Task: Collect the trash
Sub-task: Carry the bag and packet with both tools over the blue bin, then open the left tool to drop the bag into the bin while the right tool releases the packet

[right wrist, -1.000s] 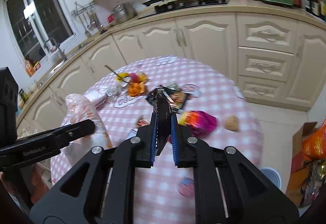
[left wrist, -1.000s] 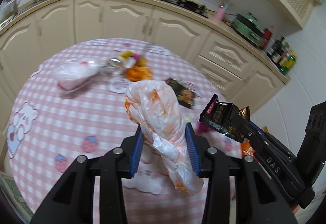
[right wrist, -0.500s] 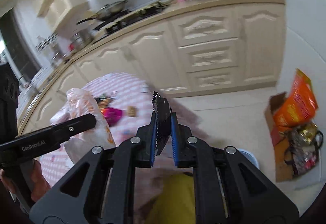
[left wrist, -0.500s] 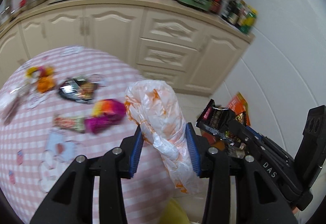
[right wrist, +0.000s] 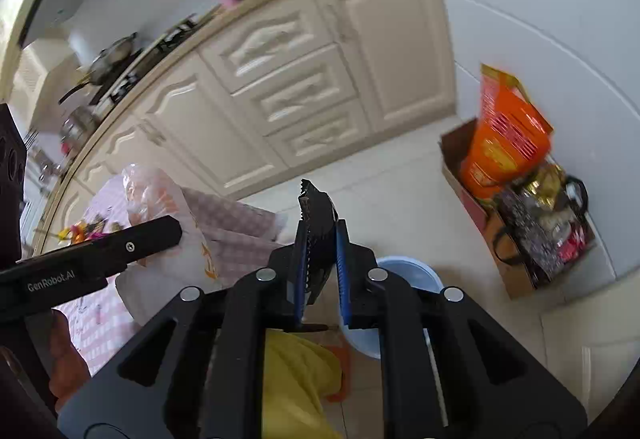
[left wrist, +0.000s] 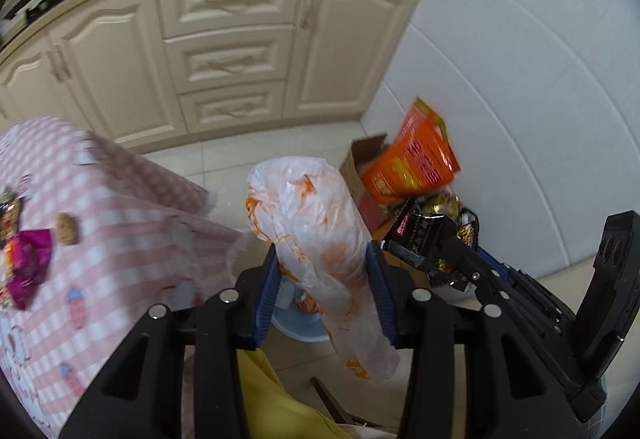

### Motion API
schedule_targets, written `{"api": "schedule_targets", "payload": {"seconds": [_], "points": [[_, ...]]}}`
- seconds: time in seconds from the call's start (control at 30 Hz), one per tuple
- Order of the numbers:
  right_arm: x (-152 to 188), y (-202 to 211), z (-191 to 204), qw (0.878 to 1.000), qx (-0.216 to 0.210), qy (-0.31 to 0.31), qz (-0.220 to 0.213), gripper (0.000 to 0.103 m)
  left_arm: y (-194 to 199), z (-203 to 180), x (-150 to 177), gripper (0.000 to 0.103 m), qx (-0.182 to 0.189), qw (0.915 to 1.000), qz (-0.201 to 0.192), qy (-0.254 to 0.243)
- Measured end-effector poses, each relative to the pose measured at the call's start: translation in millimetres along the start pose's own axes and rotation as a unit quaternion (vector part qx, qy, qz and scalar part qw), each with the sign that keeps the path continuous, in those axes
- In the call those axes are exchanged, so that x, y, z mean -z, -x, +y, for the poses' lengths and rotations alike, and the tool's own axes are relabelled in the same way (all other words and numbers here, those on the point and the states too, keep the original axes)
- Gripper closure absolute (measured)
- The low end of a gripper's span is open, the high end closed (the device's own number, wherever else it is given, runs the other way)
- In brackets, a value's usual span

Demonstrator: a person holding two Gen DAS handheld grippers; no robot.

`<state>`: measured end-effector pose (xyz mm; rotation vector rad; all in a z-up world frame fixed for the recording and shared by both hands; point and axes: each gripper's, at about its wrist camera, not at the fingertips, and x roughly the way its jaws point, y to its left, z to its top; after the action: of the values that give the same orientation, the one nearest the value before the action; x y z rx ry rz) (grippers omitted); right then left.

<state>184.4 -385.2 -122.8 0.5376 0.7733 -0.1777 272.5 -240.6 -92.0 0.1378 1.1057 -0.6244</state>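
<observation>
A bin (right wrist: pixel 412 279) sits on the floor (left wrist: pixel 240 167) beside the bench (left wrist: pixel 100 231), cabinets (left wrist: pixel 232 59) behind, a cardboard box (right wrist: pixel 516 263) against the wall (left wrist: pixel 520 79) to the right.

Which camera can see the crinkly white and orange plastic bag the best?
The left wrist view. There the crumpled white and orange plastic bag sits mid-picture, clamped between the left gripper's blue jaws. The right wrist view shows only part of that bag at the left, behind the other gripper's black finger.

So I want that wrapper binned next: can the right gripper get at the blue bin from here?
Probably yes: the right gripper, shut on the dark wrapper, hangs near the blue bin, with nothing visible between them.
</observation>
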Motion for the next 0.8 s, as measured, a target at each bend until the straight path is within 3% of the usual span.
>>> {"api": "schedule_targets", "payload": {"seconds": [0.07,0.13,0.17,0.33,0.6,0.63,0.67,0.7,0.8], "points": [[1.4,-3.4,-15.6,1.000,0.010,-0.017,0.004,0.090,-13.3,-6.1,-1.9,0.057,0.001,0.9999,0.013,-0.006],[0.7,-7.0,-24.6,0.999,0.016,-0.028,0.008,0.090,-31.9,-11.1,-3.9,0.038,-0.010,0.9994,0.032,-0.010],[1.1,-9.2,-29.8,0.999,0.019,-0.034,0.011,0.090,-41.5,-11.0,-4.2,0.037,-0.022,0.9988,0.043,-0.007],[4.0,-19.0,-39.7,0.998,0.023,-0.043,0.026,0.090,-66.4,3.5,-6.1,0.037,-0.038,0.9959,0.082,0.010],[11.0,-45.4,-29.1,0.997,0.012,-0.025,0.075,0.088,-60.2,23.5,-0.9,0.035,-0.070,0.9942,0.078,0.024],[11.2,-47.6,-25.9,0.997,0.014,-0.018,0.080,0.078,-59.0,23.9,0.4,0.035,-0.072,0.9942,0.076,0.023],[11.3,-50.7,-20.9,0.996,0.019,-0.007,0.088,0.051,-57.5,24.8,1.7,0.035,-0.074,0.9942,0.076,0.021],[12.0,-51.2,-17.5,0.996,0.024,-0.002,0.089,0.038,-55.6,26.1,3.4,0.035,-0.076,0.9941,0.075,0.019],[12.9,-46.7,-11.7,0.997,0.029,0.003,0.073,0.033,-48.9,28.6,7.5,0.035,-0.078,0.9942,0.072,0.017]]}}
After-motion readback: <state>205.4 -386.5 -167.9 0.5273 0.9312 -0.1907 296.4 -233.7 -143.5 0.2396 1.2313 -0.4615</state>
